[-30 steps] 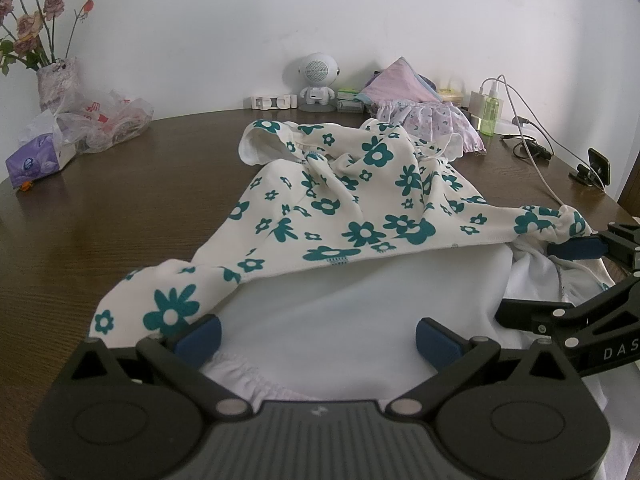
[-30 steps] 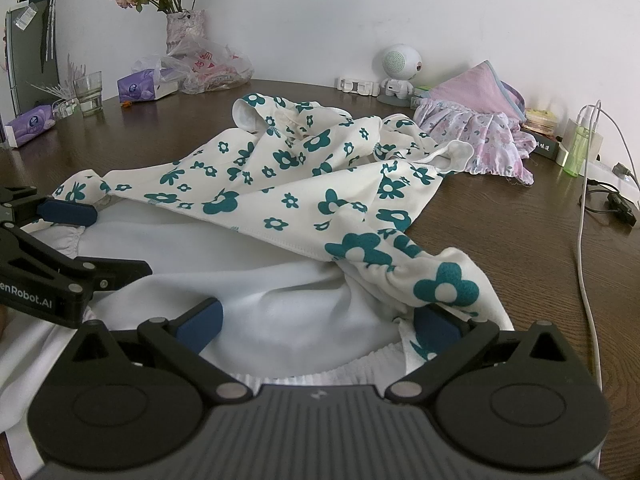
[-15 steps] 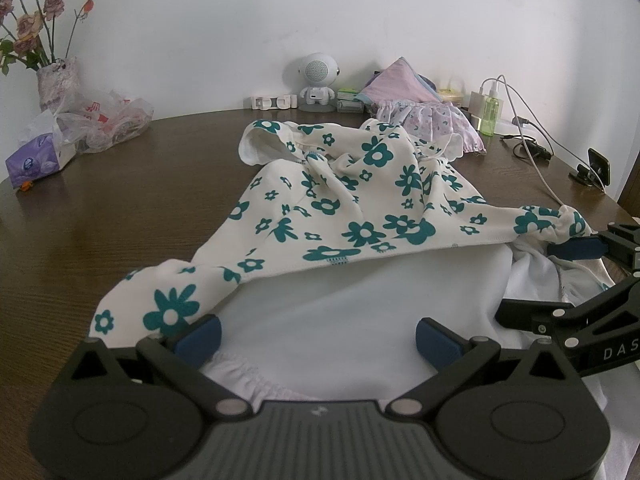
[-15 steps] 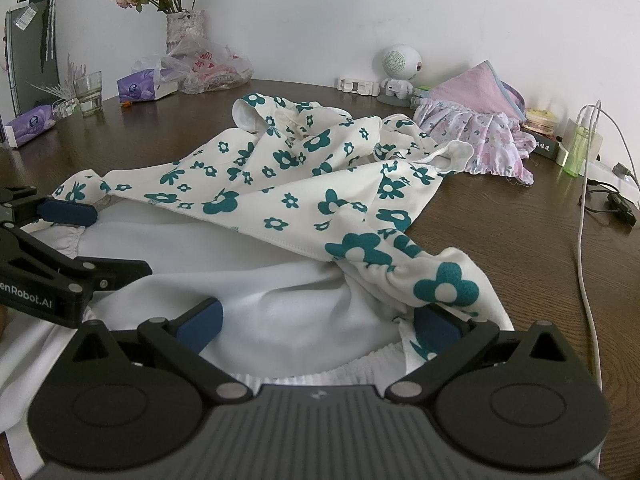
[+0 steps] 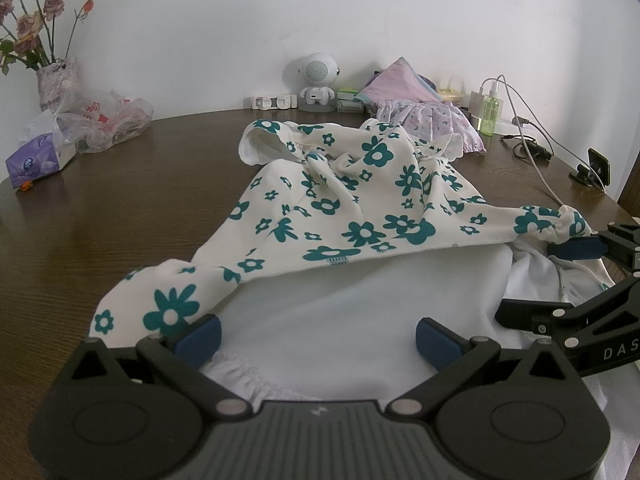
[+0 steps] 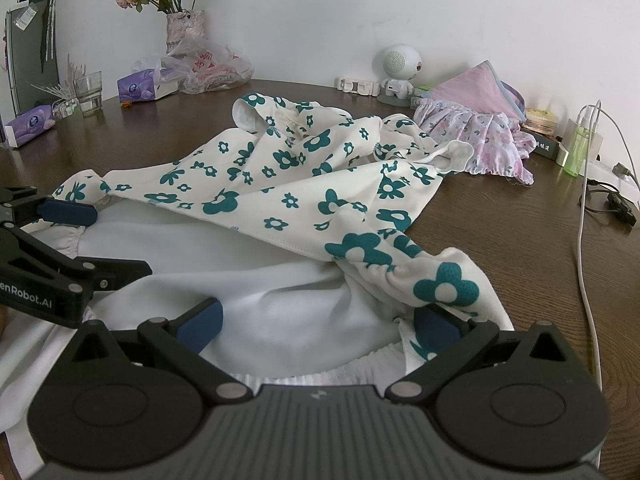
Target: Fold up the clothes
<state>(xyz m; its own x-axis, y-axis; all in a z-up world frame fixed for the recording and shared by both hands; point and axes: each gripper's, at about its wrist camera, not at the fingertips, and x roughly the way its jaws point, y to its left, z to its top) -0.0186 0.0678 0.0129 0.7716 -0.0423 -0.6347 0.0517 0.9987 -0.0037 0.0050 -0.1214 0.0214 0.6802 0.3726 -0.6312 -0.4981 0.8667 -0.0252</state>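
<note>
The left gripper (image 5: 316, 338), black with blue pads, has its jaws spread wide over the white, teal-flowered garment (image 5: 360, 208); the matching right gripper (image 6: 316, 326) is likewise spread beside it.

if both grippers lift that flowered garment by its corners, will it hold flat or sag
Likely sag: the flowered garment already lies in soft bunched folds. It looks thin and light, and its smooth white lining may slide on the table.

A plain white painted wall (image 5: 224, 20) fills the upper half of both views, lit by soft even daylight. Below it lies a dark brown wooden table with visible grain (image 5: 100, 200). At the upper left of the right wrist view stands a tall grey cabinet (image 6: 30, 56).
</note>
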